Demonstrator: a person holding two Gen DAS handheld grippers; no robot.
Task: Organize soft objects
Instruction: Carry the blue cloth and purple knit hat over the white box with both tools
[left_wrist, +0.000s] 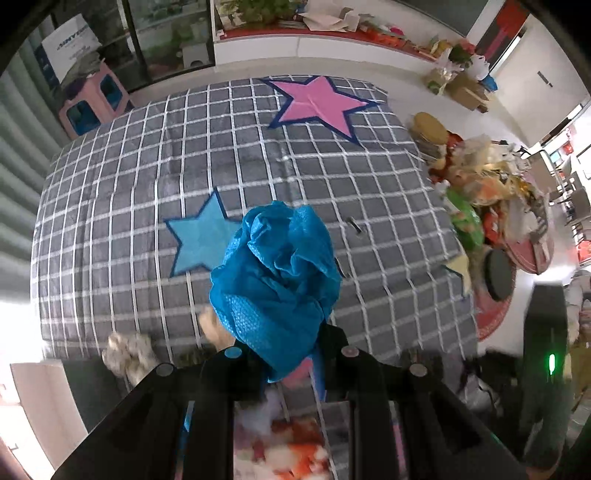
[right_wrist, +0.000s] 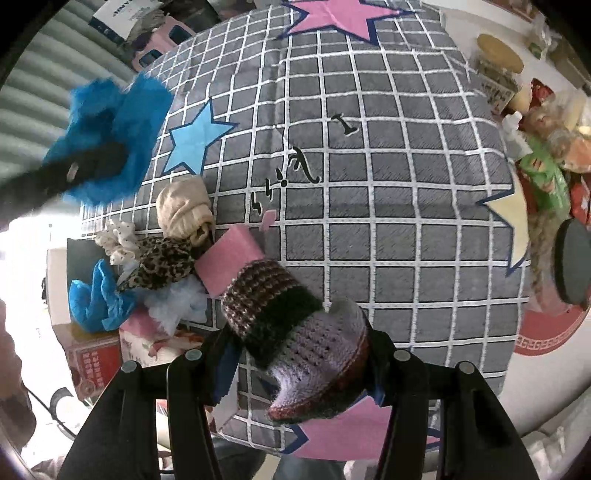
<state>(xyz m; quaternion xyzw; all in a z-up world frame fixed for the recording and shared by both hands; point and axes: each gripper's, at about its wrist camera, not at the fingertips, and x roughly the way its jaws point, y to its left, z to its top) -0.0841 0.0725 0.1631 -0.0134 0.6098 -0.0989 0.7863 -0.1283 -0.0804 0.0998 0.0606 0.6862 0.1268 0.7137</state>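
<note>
My left gripper (left_wrist: 280, 354) is shut on a crumpled blue mesh cloth (left_wrist: 277, 280), which hangs above the grey checked bed cover (left_wrist: 369, 221). The right wrist view shows the same cloth (right_wrist: 110, 122) with the left gripper (right_wrist: 92, 162) up at the left. My right gripper (right_wrist: 299, 354) is shut on a knitted piece (right_wrist: 288, 332) in purple, black and brown stripes, lifted off the cover (right_wrist: 388, 184). A pile of soft things lies at the cover's left edge: a beige sock ball (right_wrist: 184, 210), a leopard-print scrunchie (right_wrist: 166, 262), a pink sponge (right_wrist: 229, 258) and a white dotted scrunchie (right_wrist: 118, 236).
A blue glove-like plastic item (right_wrist: 96, 295) and a pale fluffy item (right_wrist: 177, 302) lie by a floral box (right_wrist: 147, 339). Cluttered packets and jars (left_wrist: 480, 184) line the bed's right side. A pink stool (left_wrist: 96, 99) stands at the far left corner.
</note>
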